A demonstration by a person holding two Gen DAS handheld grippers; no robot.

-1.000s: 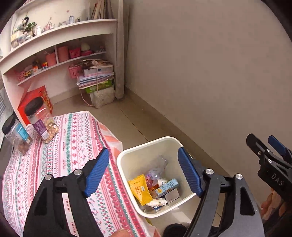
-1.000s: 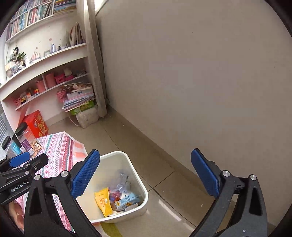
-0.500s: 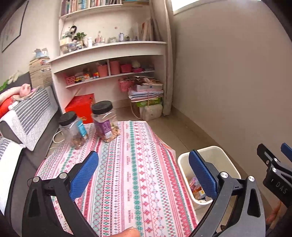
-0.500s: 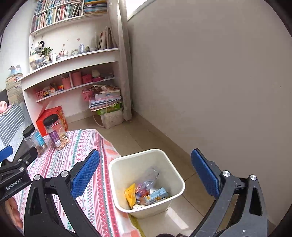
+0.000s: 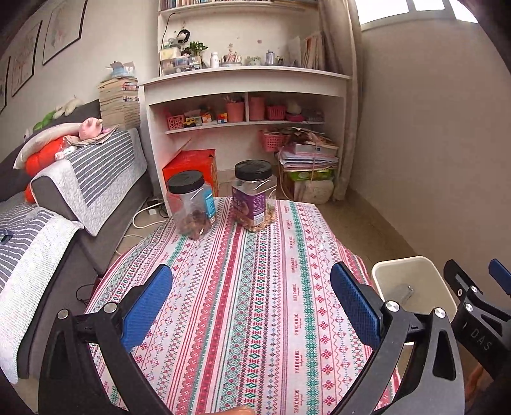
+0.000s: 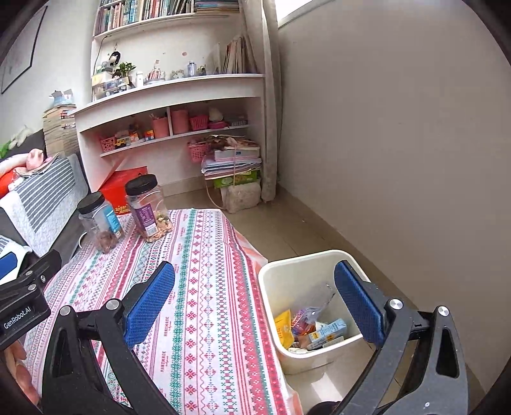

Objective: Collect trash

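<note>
Light: soft daylight from the bright overexposed window (image 5: 412, 12) at upper right; shadows: faint
Sharpness: crisp centre; edges: fisheye bending, black corner vignette

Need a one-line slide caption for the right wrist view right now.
Open right claw above patterned tablecloth, white bin of wrappers beside the table.

White bin (image 6: 306, 354) beside table holds wrappers (image 6: 306, 328) and cartons.
</note>
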